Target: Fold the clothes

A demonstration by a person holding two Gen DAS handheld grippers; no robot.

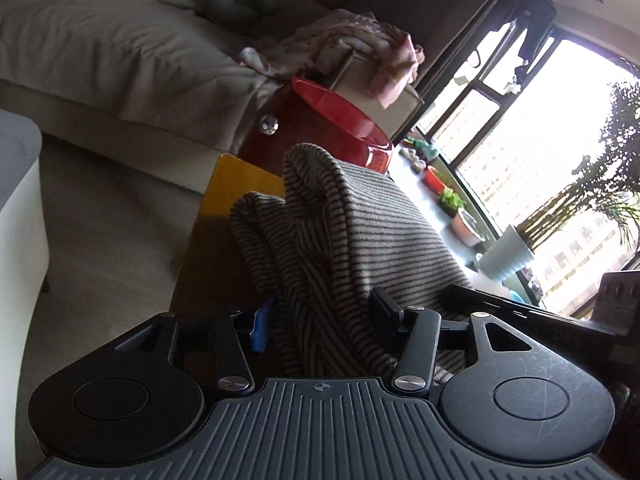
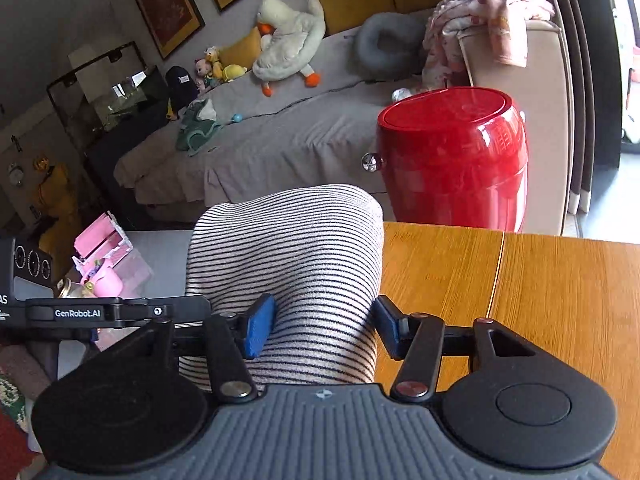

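Observation:
A striped beige and black garment (image 1: 352,224) lies bunched over the wooden table (image 1: 236,184). In the left wrist view my left gripper (image 1: 324,320) has its blue-padded fingers (image 1: 262,326) apart, with folds of the garment lying between them. In the right wrist view the same garment (image 2: 292,248) humps up at the table's left edge (image 2: 520,280). My right gripper (image 2: 324,326) has its fingers (image 2: 258,326) apart on either side of the striped cloth. The left gripper's black body (image 2: 92,314) shows at the far left of that view.
A red bin (image 2: 456,160) stands beyond the table's far edge. Behind it a grey sofa (image 2: 260,148) holds a plush duck (image 2: 288,44), toys and a pink blanket (image 2: 480,12). Pink boxes (image 2: 104,256) lie at the left. Potted plants (image 1: 508,252) line the window sill.

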